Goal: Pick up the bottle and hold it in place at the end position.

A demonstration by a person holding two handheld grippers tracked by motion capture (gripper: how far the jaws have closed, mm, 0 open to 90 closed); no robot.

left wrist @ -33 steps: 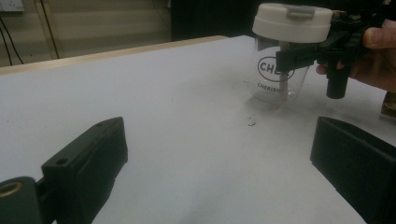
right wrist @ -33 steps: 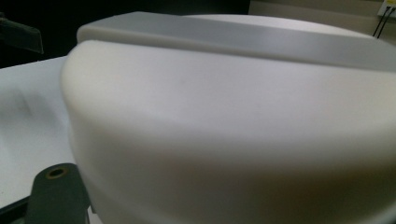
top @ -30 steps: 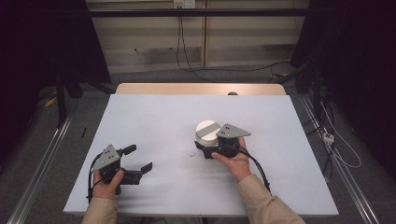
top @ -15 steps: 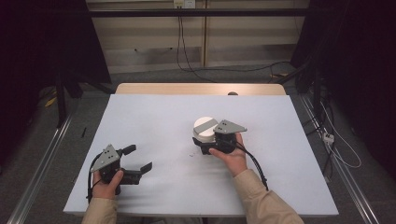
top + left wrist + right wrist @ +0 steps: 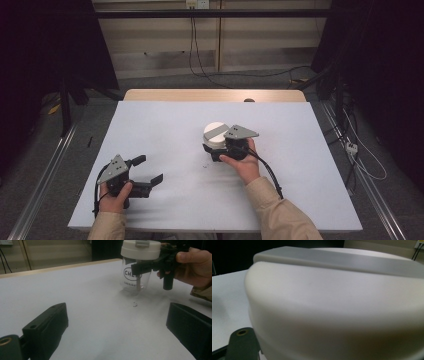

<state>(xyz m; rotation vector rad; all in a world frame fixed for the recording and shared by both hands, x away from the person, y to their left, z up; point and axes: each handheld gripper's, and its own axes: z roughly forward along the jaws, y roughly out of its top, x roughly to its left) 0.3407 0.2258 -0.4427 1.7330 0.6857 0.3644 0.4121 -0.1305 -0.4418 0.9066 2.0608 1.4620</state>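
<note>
The upright clear jar (image 5: 215, 136), white-lidded, stands at mid-frame on the worktop (image 5: 165, 120) directly against the right tool (image 5: 216, 151), whose jaws flank its body, grip unclear, while the left tool (image 5: 148, 170) rests wide open at lower left.

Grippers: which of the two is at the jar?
The right gripper: its jaws reach around the white-lidded jar mid-table. The left gripper sits open near the table's front left, away from the jar.
</note>
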